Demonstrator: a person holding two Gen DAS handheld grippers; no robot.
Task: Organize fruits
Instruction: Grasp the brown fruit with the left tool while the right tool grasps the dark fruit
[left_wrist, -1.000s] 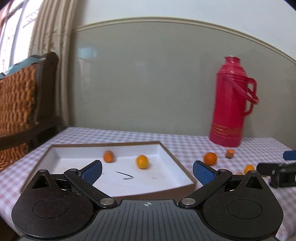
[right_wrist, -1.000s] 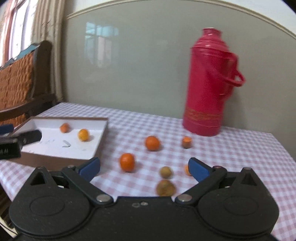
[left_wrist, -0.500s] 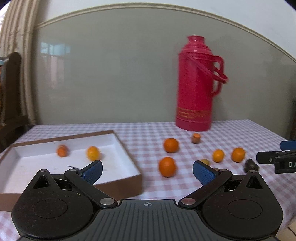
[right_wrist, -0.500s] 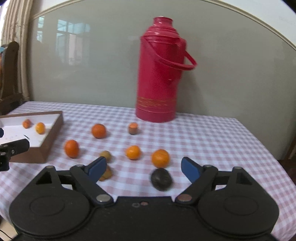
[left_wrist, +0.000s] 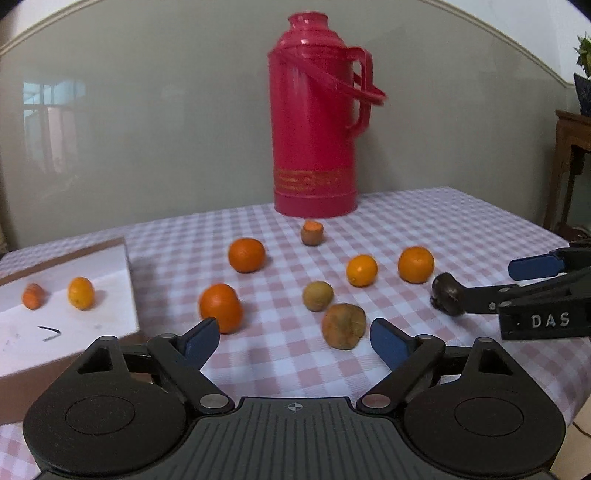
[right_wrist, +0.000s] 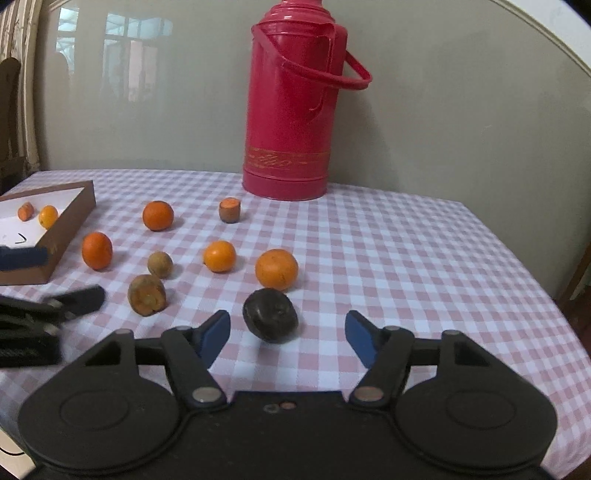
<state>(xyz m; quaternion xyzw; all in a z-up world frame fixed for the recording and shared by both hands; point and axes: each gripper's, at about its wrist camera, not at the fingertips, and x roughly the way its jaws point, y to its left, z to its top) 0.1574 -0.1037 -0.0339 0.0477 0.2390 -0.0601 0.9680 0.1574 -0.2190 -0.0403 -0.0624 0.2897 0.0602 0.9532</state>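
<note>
Several oranges lie loose on the checked tablecloth, such as one orange (left_wrist: 221, 306) just beyond my left finger. A wrinkled brown fruit (left_wrist: 343, 325) (right_wrist: 147, 294) sits between the fingers of my left gripper (left_wrist: 293, 339), nearer the right one. The jaws are closing and the pads touch nothing. My right gripper (right_wrist: 287, 334) straddles a dark round fruit (right_wrist: 270, 319) (left_wrist: 447, 299). Its jaws are closing too, with gaps on both sides. The white box (left_wrist: 129, 280) (right_wrist: 70, 229) at the left holds two small orange fruits.
A tall red thermos (left_wrist: 314, 140) (right_wrist: 291, 110) stands at the back by the wall. A cut fruit stub (left_wrist: 312, 232) and a small tan fruit (left_wrist: 317, 295) lie among the oranges. The table edge runs along the right, with a wooden stand (left_wrist: 570, 147) beyond it.
Both views have swung right, from the box to the loose fruit. The right gripper sank over the dark fruit and its jaws narrowed. The left jaws narrowed slightly around the brown fruit.
</note>
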